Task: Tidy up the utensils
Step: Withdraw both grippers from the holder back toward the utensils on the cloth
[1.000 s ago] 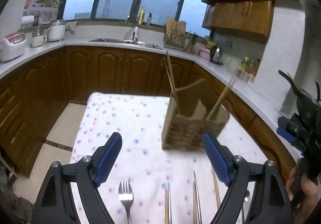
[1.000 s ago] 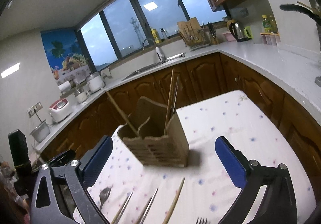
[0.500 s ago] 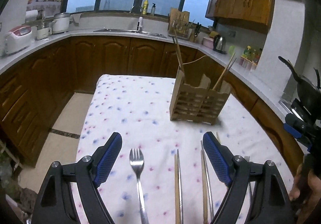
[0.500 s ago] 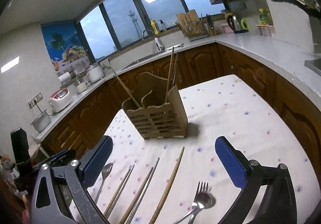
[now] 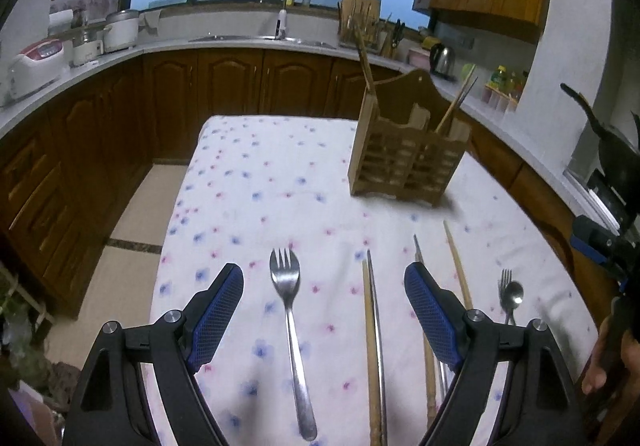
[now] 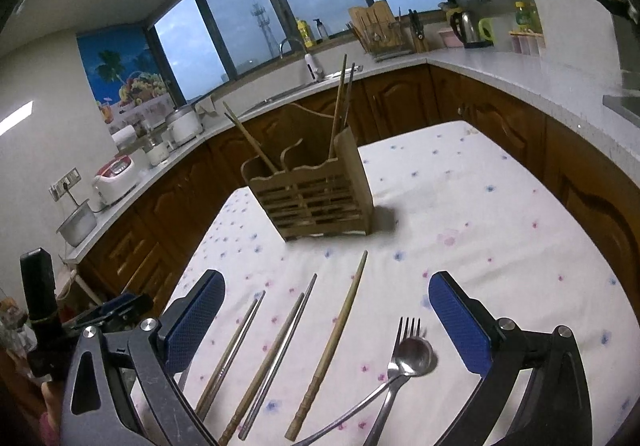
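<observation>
Looking along the left gripper [image 5: 324, 288], its blue-padded jaws are seen spread wide with nothing held; a steel fork [image 5: 289, 320] lies flat between them on the white flower-print tablecloth [image 5: 260, 182], seemingly lined up for a first pick. Wooden and steel chopsticks [image 5: 372, 330] lie just right of it. The slatted wooden utensil holder [image 5: 406, 162] stands upright well beyond, a few sticks already leaning inside.

From the right wrist, the right gripper [image 6: 326, 312] is likewise held wide and empty above the cloth. A long wooden chopstick [image 6: 334, 340] is framed between its pads, while a small fork and spoon [image 6: 404, 360] lie crossed, touching, near the right pad.
</observation>
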{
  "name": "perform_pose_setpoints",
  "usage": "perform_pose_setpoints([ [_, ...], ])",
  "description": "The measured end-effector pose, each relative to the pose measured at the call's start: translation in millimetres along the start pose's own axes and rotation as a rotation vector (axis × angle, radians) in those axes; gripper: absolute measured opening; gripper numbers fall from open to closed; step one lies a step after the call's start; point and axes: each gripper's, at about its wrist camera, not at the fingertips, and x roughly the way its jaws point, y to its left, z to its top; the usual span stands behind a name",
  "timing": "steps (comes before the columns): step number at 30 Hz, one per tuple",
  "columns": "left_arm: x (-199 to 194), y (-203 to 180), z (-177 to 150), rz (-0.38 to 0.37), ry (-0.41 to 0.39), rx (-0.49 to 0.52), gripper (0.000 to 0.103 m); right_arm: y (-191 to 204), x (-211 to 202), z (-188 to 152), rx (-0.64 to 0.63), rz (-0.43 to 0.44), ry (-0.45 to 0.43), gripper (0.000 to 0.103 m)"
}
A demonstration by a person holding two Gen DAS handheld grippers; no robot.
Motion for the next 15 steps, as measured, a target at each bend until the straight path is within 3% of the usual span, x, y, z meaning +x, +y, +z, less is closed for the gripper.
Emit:
perform_pose_setpoints([
  [15, 55.9, -35.0, -3.4, 0.062, 0.185, 0.172, 0.082, -6.3, 19.3, -7.6, 0.010, -0.011, 0.053, 0.103],
])
